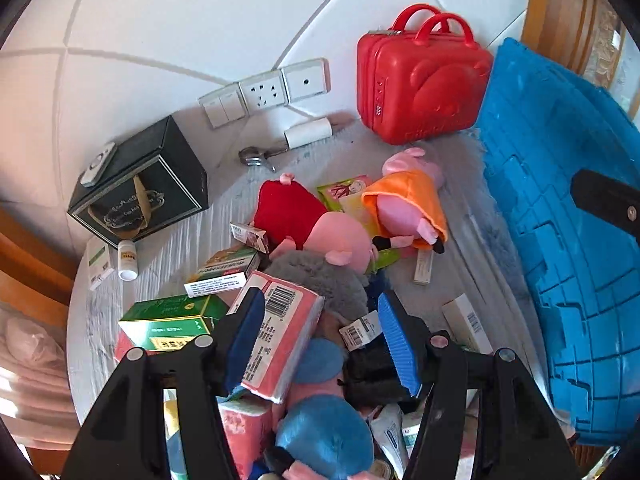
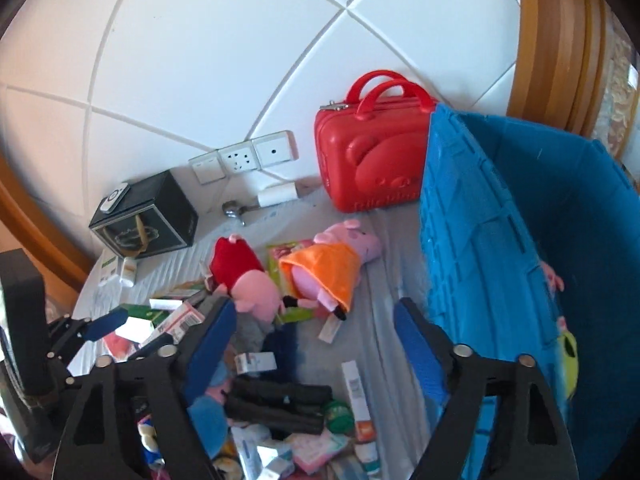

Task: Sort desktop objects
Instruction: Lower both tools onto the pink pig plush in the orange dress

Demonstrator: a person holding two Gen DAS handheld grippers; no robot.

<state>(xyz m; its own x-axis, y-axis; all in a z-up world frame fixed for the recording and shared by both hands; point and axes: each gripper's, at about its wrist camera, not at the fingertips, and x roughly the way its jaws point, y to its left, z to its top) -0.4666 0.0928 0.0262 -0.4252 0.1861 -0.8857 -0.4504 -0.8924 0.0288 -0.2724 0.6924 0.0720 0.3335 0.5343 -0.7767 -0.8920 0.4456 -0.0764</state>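
Observation:
A cluttered desk holds plush pigs, boxes and tubes. My left gripper (image 1: 320, 332) is open above the pile, its left pad against a pink tissue pack (image 1: 280, 336); nothing is gripped. A red-dress pig (image 1: 296, 216) and an orange-dress pig (image 1: 408, 200) lie beyond; a blue plush (image 1: 324, 436) lies below. My right gripper (image 2: 316, 344) is open and empty over the grey cloth, beside the blue crate (image 2: 500, 260). The left gripper shows in the right wrist view (image 2: 108, 324). A pink and yellow toy (image 2: 568, 356) lies inside the crate.
A red toy suitcase (image 1: 420, 80) stands against the white wall beside the crate (image 1: 560, 240). A black box (image 1: 140, 188) with a remote on top stands at the left. A lint roller (image 1: 308, 132), a green box (image 1: 172, 324) and a black pouch (image 2: 280, 404) lie about.

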